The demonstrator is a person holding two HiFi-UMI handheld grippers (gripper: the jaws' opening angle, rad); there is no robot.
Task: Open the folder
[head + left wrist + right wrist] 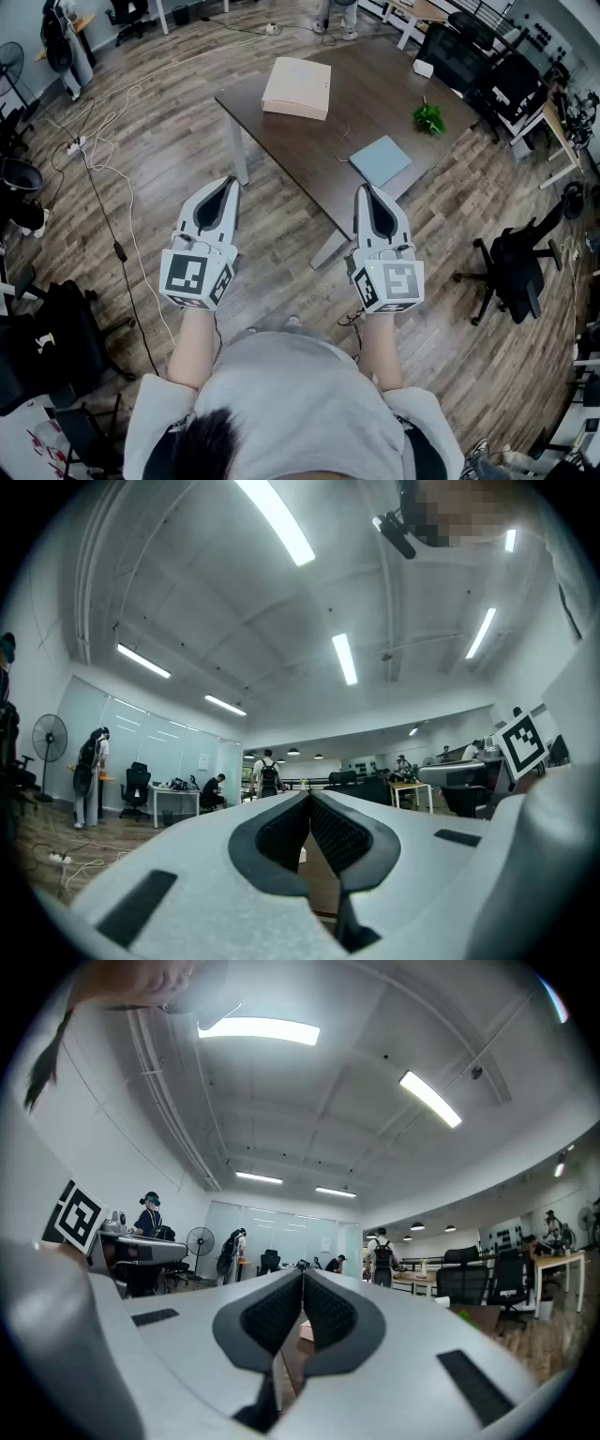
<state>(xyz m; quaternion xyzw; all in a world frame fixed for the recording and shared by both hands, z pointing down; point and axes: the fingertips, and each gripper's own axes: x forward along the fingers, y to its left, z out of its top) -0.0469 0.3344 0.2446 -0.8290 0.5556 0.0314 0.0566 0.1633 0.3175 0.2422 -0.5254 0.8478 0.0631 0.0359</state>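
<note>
I can read no words, brands or numbers anywhere. Only coded square markers [197, 278] show, on the left gripper [228, 185] at eight o'clock and the right gripper [365, 192] at four.

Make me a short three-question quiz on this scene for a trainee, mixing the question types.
1. True or false: the blue folder lies closed on the brown table.
2. Multiple choice: the left tool and right tool are: A open and empty; B shut and empty; C shut on the folder.
3. Short answer: which lies closer to the right tool, the folder or the pale pink box?

Key: 1 true; 2 B; 3 the folder.
</note>
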